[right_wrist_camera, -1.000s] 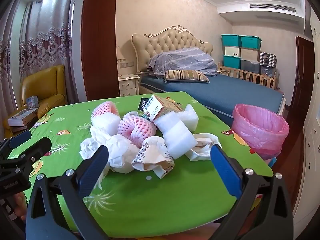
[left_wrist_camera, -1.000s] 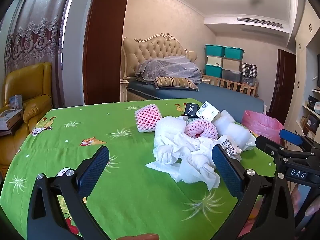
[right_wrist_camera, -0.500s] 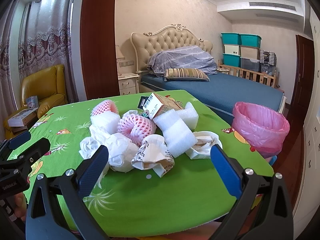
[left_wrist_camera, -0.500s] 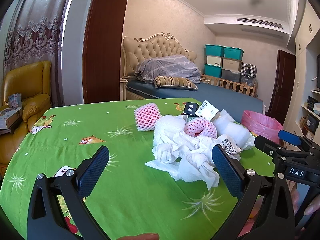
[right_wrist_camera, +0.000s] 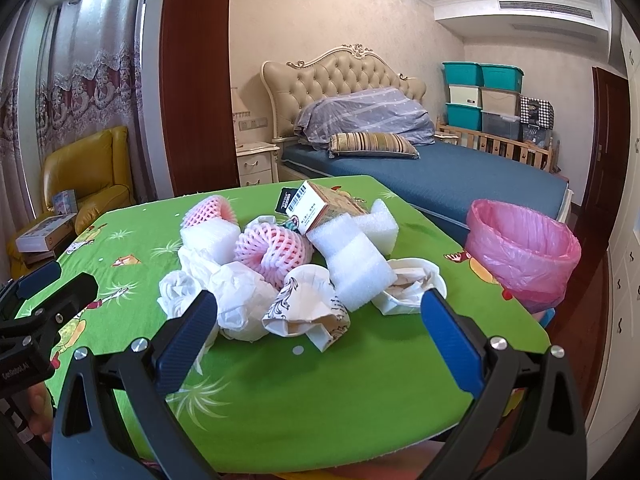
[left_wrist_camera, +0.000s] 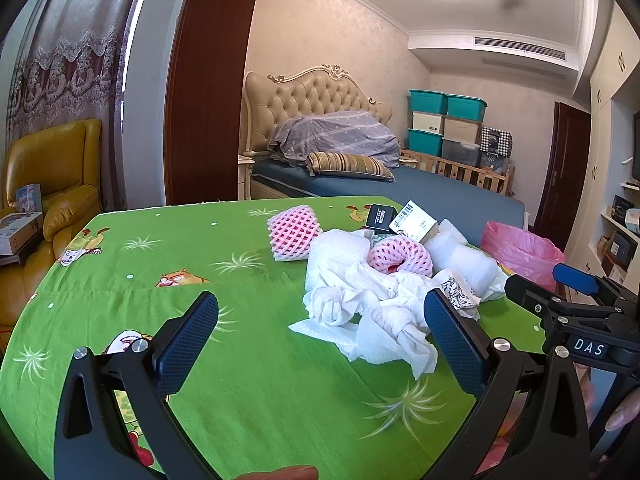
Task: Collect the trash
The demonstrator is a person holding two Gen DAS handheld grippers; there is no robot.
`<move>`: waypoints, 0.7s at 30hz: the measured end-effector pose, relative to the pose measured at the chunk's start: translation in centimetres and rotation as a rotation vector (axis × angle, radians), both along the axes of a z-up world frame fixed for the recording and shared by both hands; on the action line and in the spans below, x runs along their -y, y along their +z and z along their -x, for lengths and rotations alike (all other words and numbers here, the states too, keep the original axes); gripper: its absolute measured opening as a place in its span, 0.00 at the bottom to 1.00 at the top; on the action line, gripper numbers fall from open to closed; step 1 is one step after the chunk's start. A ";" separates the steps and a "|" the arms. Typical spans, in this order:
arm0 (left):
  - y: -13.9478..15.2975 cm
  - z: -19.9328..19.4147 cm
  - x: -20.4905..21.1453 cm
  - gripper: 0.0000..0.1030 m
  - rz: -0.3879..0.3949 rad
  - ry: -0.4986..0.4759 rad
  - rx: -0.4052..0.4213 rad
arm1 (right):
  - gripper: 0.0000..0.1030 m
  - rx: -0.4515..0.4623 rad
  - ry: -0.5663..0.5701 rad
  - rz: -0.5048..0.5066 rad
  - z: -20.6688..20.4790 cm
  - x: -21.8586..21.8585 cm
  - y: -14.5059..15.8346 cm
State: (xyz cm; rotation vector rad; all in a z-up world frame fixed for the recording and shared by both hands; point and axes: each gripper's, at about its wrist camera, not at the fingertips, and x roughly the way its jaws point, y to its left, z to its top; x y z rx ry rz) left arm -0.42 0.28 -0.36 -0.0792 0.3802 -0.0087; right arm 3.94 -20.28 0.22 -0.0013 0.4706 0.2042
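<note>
my left gripper hangs over the green counter with its fingers spread wide and nothing between them. my right gripper is likewise spread and empty. the trash pile sits mid-counter just ahead of both: crumpled tissues, pink foam nets, white foam blocks, a small carton. the pink-lined bin stands just off the counter's right edge.
</note>
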 end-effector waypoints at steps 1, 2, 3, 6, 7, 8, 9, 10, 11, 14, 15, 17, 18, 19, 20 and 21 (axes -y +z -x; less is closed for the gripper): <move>0.0 0.0 0.0 0.94 0.000 0.000 0.000 | 0.96 -0.002 0.000 0.000 0.0 0.0 -0.1; 0.0 0.0 0.0 0.94 0.001 0.000 -0.002 | 0.96 -0.005 -0.001 0.000 0.0 0.0 -0.1; -0.1 0.0 0.0 0.94 0.003 -0.001 -0.002 | 0.96 -0.006 -0.001 0.000 0.0 0.0 -0.2; -0.1 0.1 0.0 0.94 0.006 -0.001 -0.002 | 0.96 -0.010 -0.001 -0.001 0.0 0.0 -0.2; -0.1 0.0 0.0 0.94 0.005 -0.001 -0.003 | 0.96 -0.009 -0.001 0.000 0.0 0.0 -0.2; -0.2 0.0 0.0 0.94 0.005 -0.001 -0.003 | 0.96 -0.009 -0.001 0.000 0.0 0.1 -0.2; -0.1 0.0 0.0 0.94 0.005 -0.001 -0.003 | 0.96 -0.009 -0.001 -0.001 0.0 0.1 -0.2; -0.2 0.0 -0.1 0.94 0.007 -0.001 -0.004 | 0.96 -0.009 -0.001 0.000 0.0 0.1 -0.2; -0.2 0.1 -0.1 0.94 0.008 -0.001 -0.004 | 0.96 -0.009 -0.001 -0.001 0.0 0.1 -0.2; -0.2 0.1 -0.1 0.94 0.009 -0.001 -0.004 | 0.96 -0.010 -0.001 -0.001 0.0 0.1 -0.2; -0.2 0.1 -0.1 0.94 0.009 -0.001 -0.004 | 0.96 -0.010 -0.001 -0.001 0.0 0.1 -0.2; -0.1 0.1 -0.1 0.94 0.010 -0.001 -0.005 | 0.96 -0.010 -0.001 -0.001 0.0 0.1 -0.2; -0.1 0.1 -0.1 0.94 0.010 -0.001 -0.005 | 0.96 -0.010 -0.001 -0.001 0.0 0.1 -0.2; -0.1 0.1 -0.1 0.94 0.010 -0.001 -0.005 | 0.96 -0.010 -0.001 -0.001 0.0 0.1 -0.2; -0.1 0.1 -0.1 0.94 0.010 -0.001 -0.005 | 0.96 -0.010 -0.001 -0.001 0.0 0.1 -0.2; -0.2 0.1 -0.1 0.94 0.011 -0.001 -0.005 | 0.96 -0.010 -0.001 -0.001 0.0 0.1 -0.2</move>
